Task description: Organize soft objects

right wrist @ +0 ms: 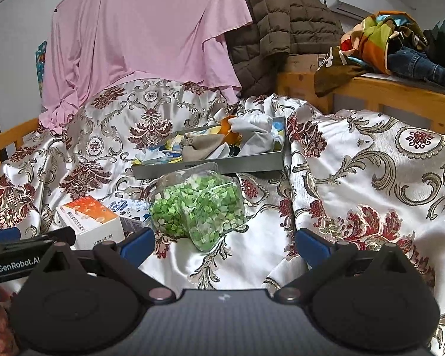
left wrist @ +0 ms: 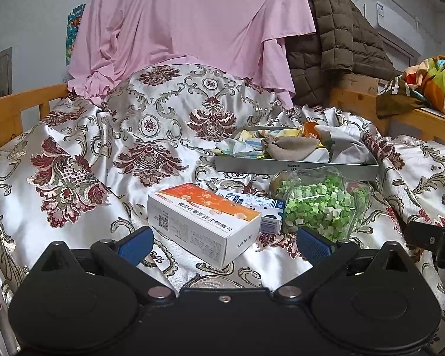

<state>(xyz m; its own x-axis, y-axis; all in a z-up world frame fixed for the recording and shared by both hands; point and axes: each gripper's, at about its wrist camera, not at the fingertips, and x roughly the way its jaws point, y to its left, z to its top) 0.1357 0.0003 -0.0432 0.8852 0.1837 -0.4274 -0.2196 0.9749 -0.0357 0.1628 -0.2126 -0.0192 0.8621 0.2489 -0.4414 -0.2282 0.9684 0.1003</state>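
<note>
A grey tray [left wrist: 296, 169] sits on the patterned bedspread and holds several soft items: a tan pouch [left wrist: 287, 145], a white cloth [left wrist: 344, 145] and colourful fabric [left wrist: 246, 145]. The tray also shows in the right wrist view [right wrist: 210, 169], with the tan pouch [right wrist: 201, 148] and white cloth [right wrist: 255, 136] inside. My left gripper [left wrist: 224, 244] is open and empty, just in front of a white and orange box [left wrist: 204, 222]. My right gripper [right wrist: 224, 244] is open and empty, just before a clear jar of green paper stars [right wrist: 198, 207].
The star jar [left wrist: 320, 207] lies on its side beside a blue and white carton [left wrist: 264, 210]. The box [right wrist: 89, 219] lies left of the jar. A pink sheet [left wrist: 192, 29], a brown quilted jacket [left wrist: 335, 44] and wooden bed rails [right wrist: 385, 95] stand behind.
</note>
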